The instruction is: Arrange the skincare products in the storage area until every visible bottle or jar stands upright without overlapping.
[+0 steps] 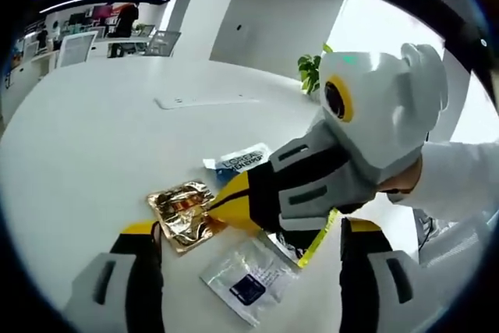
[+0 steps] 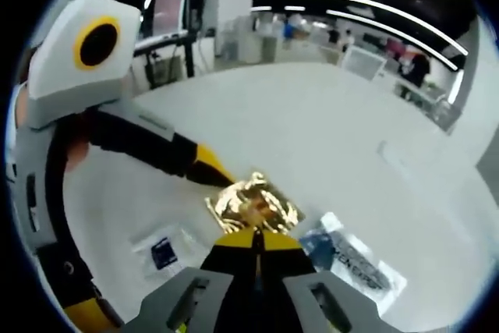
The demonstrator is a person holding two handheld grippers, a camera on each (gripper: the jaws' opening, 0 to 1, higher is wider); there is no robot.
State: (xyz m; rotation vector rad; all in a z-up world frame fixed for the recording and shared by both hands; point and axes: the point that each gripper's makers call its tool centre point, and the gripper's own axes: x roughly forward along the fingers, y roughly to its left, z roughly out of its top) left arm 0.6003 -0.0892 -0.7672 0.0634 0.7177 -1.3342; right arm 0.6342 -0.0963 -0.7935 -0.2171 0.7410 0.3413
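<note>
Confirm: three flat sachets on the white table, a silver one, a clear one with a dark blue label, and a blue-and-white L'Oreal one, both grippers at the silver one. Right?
One thing is off: the crinkled sachet both grippers meet at is gold foil, not silver, as the left gripper view shows. The rest stands: the clear sachet with the dark blue label and the blue-and-white L'Oreal sachet lie flat on the white table, with the right gripper and left gripper at the gold one.

Tabletop: plain white.
Foil sachet: crinkled gold with dark print.
Clear sachet: see-through with a dark blue square.
Lettered sachet: white with blue lettering.
Right gripper: black, grey, yellow tips.
</note>
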